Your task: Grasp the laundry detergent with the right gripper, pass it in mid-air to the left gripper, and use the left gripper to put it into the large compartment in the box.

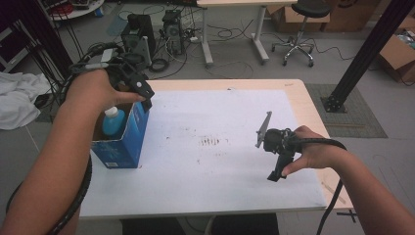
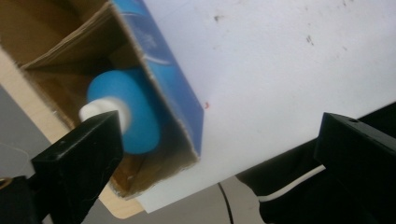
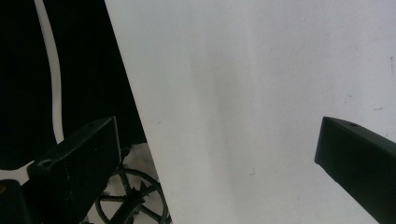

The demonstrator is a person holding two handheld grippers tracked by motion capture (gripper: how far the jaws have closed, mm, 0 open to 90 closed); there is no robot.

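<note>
Bottle [image 1: 113,122], blue w/ white cap, standing upright inside blue carton box [image 1: 128,143] at left side of table. Box top open, brown cardboard inside, bottle tucked against box's near-right wall in left gripper view [image 2: 125,114]. Box sitting on white sheet [image 1: 215,152] covering wooden table [image 1: 308,105], close to sheet's left edge.

Left gripper [image 1: 142,95] hovering over box's top rim, just above & beside bottle cap. Jaws spread wide, nothing between them; pads not pressing on bottle or box. In left gripper view, left jaw overlaps cap in frame, right jaw far across over bare sheet. Whether left jaw actually touches cap: can't tell.

Right gripper [image 1: 278,171] well apart, over right part of sheet, pointing down toward near edge. Jaws wide apart too, holding nothing, bare white sheet between them in right gripper view. Grey three-cornered plate sticking up on top of it.

Sheet mostly bare betw. box & right gripper, some small dark scuff marks [image 1: 210,142] mid-sheet.

Beyond table: office stool [image 1: 301,29] on castors, second desk [image 1: 235,24], computer towers [image 1: 139,32] w/ cables on floor. White cloth [image 1: 17,100] off far left.
</note>
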